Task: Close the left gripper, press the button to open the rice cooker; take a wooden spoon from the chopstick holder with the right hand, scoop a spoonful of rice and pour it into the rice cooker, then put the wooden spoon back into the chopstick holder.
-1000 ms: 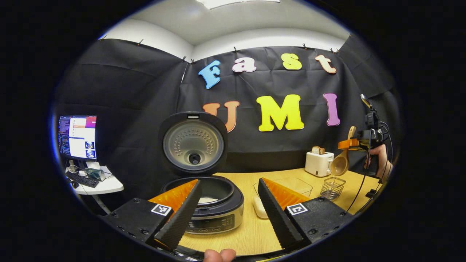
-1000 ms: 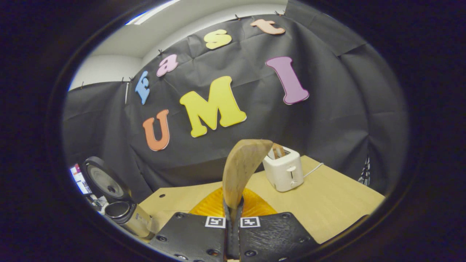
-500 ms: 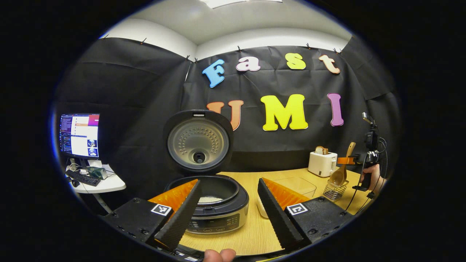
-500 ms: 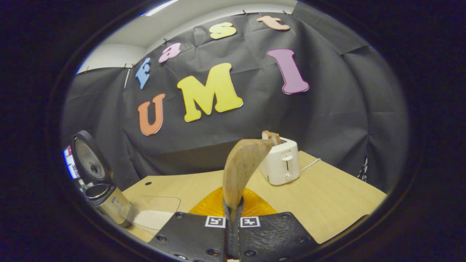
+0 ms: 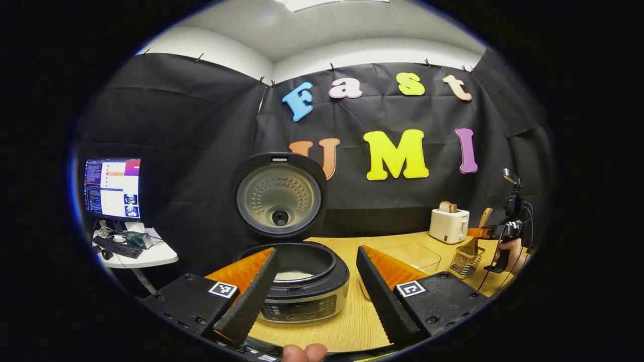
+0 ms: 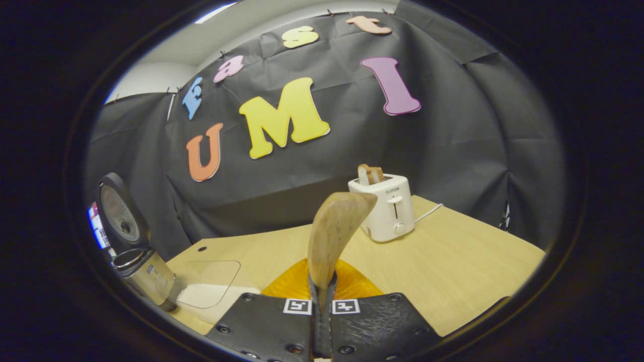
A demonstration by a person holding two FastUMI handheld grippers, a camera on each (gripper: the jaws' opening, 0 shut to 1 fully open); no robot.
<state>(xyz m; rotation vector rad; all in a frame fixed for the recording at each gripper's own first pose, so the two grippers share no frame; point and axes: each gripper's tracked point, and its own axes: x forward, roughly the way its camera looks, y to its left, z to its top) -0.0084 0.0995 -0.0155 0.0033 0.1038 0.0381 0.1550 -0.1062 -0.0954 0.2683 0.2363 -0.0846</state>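
Left gripper [image 5: 317, 281]: jaws wide apart, empty, low before the rice cooker [image 5: 302, 281], whose lid stands up.
Right gripper, left gripper view [image 5: 495, 232]: well right of the cooker, directly over the chopstick holder [image 5: 465, 261]; wooden spoon [image 5: 475, 236] hangs bowl-down into it.
Right gripper, right gripper view [image 6: 322, 311]: jaws narrow, clamped on the wooden spoon's [image 6: 334, 234] handle, axis pointing forward.
Judgement: the holder lies straight below the spoon; the right hand [image 5: 510, 251] is nearer, held level.

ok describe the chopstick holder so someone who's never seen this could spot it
On the wooden table, look right past the open rice cooker and clear rice tub. In front of the white toaster stands the chopstick holder, a small open wire basket, the wooden spoon lowered into it.
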